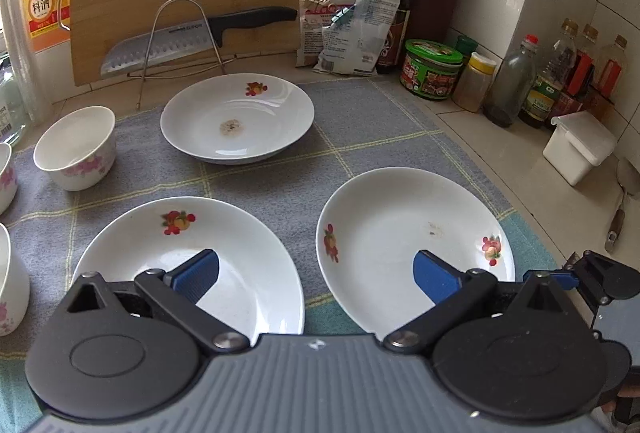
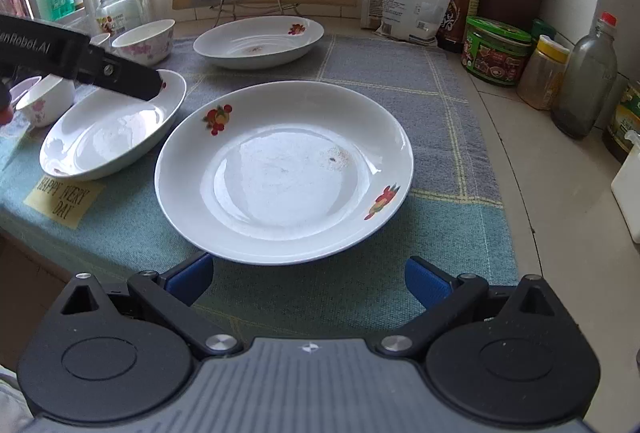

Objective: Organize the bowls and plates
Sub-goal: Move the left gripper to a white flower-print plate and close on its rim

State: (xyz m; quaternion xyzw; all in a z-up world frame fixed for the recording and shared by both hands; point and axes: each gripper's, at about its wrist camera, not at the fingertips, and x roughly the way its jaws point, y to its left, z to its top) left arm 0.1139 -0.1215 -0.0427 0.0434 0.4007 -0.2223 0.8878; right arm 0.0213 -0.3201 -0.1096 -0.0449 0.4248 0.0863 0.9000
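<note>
Kitchen counter, grey-green cloth [image 2: 360, 293] with three plates, bowls at left. Right gripper [image 2: 308, 279] jaws wide, empty, facing near plate [image 2: 284, 173]. Left gripper [image 1: 316, 273] wide, empty, above left plate [image 1: 192, 257]. Pinch rim squarely, lift level, stack.

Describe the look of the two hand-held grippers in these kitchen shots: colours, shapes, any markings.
Both look alike. The left hand-held gripper and the right hand-held gripper each have two blue ribbed finger pads on black linkage arms with silver pivot screws, round black discs at either side and a grey ribbed body with a small white emblem. In the right wrist view, the left one's black side bears white lettering, partly cut off.
</note>
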